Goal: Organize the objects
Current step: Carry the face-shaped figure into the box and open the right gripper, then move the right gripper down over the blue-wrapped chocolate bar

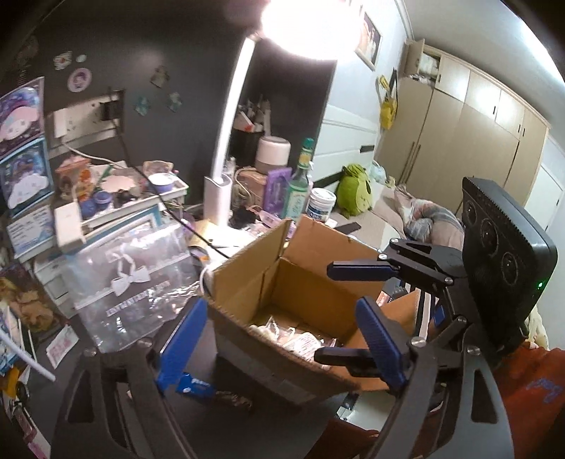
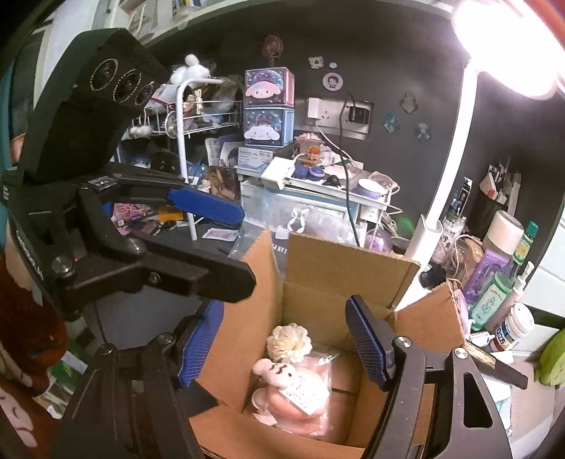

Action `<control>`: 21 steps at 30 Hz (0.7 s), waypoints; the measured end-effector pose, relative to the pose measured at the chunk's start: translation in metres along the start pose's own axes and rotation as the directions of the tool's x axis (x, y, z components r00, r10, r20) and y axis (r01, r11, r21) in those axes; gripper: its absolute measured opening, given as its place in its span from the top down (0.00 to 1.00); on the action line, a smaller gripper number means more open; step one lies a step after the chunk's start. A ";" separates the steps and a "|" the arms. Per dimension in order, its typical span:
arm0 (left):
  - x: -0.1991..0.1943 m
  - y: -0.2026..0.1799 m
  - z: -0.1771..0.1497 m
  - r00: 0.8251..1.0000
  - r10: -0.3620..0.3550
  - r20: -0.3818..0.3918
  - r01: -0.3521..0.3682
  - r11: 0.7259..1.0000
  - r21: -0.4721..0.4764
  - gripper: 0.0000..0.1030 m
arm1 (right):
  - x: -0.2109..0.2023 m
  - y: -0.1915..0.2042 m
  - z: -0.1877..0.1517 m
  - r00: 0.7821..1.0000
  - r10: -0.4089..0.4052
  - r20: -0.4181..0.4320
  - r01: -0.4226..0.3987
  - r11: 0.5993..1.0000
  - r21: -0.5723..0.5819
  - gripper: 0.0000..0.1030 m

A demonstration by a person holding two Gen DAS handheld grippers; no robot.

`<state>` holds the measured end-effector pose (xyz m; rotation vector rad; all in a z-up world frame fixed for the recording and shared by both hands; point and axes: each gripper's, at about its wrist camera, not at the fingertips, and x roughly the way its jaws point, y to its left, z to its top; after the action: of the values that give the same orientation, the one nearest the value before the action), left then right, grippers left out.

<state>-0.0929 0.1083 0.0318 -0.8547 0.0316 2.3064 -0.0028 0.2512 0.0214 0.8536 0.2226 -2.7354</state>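
Cardboard box (image 2: 328,268) under both; left gripper (image 1: 282,339) & right gripper (image 2: 282,347) spread, empty, angled down over pink plush (image 2: 293,395).

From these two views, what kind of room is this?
Probably a bedroom with a cluttered desk: a bed with a green plush, built-in wardrobes, and a desk lamp beside an open cardboard box.

dark wall (image 2: 406,53), bright lamp (image 1: 303,24), beige wardrobe (image 1: 476,120)
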 end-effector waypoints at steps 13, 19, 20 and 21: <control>-0.072 0.057 -0.051 0.985 0.140 0.103 -0.130 0.987 -0.098 0.09 | 0.025 0.096 0.023 0.995 0.093 -0.028 -0.096 0.986 -0.134 0.34; -0.088 0.089 -0.083 0.974 0.198 0.106 -0.179 0.970 -0.164 0.09 | 0.058 0.143 0.013 0.982 0.162 -0.092 -0.175 0.973 -0.153 0.34; -0.089 0.094 -0.088 0.973 0.207 0.104 -0.188 0.967 -0.172 0.09 | 0.063 0.147 0.010 0.980 0.168 -0.105 -0.182 0.972 -0.150 0.34; -0.090 0.100 -0.094 0.970 0.221 0.100 -0.200 0.962 -0.184 0.09 | 0.070 0.152 0.007 0.978 0.173 -0.119 -0.189 0.971 -0.144 0.34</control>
<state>-0.0485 -0.0439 -0.0090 -0.8309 -0.1389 2.5871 -0.0167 0.0907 -0.0228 0.9279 0.3554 -2.4708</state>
